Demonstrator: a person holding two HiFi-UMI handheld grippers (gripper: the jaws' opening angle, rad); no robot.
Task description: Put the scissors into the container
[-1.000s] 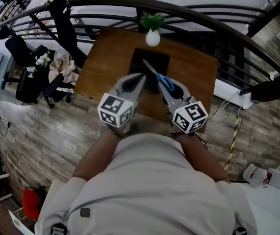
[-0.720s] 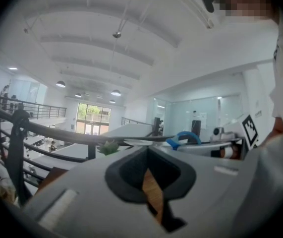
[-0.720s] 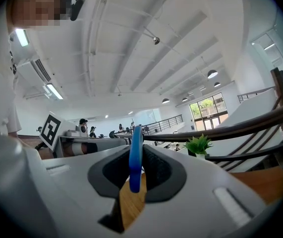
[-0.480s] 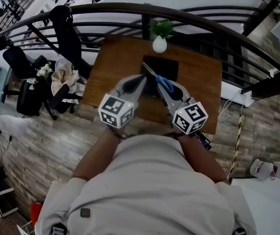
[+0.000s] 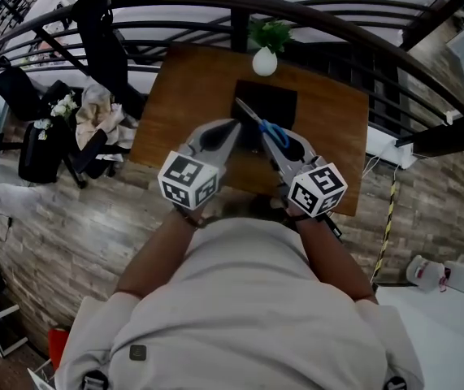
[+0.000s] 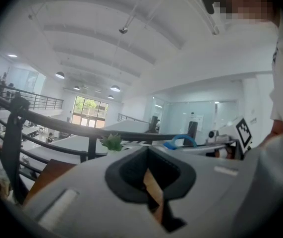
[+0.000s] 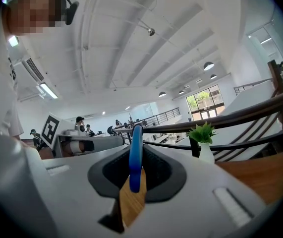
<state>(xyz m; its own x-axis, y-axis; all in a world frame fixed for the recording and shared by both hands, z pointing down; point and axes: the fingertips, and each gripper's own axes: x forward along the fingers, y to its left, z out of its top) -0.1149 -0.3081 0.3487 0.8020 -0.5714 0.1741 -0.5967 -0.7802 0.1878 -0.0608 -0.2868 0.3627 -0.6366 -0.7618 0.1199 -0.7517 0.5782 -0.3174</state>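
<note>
Change over the last second: almost none. The scissors [image 5: 272,130] stay where they were, at the near edge of the container [image 5: 287,96], and both grippers keep their stations. Only the framing has drifted a little.

Scissors: carried clear of the table [image 5: 187,88], blue handle toward the person and blades leading away. The long axis runs on a diagonal from near-right to far-left, and the tip lies over the container's near-left part. Whether the tip touches the container cannot be told from above.

Right gripper [image 5: 278,142]: jaws clamped on the blue handle loop [image 7: 136,152], which stands edge-on and upright between them.

Left gripper [image 5: 228,130]: just beside the scissors on their left. Its jaws are drawn nearly together, leaving only a slit, with nothing between them.

Step in hand, as I judge it: carry and line-up over the container, with the drop not yet made.

Next move calls for:
- bringing the handle end forward so the whole length sits over the dark interior,
- lowering and flattening the diagonal,
- then letting go.

The vase [image 5: 265,62] stands beyond the far rim, clear of the scissors' line.
</note>
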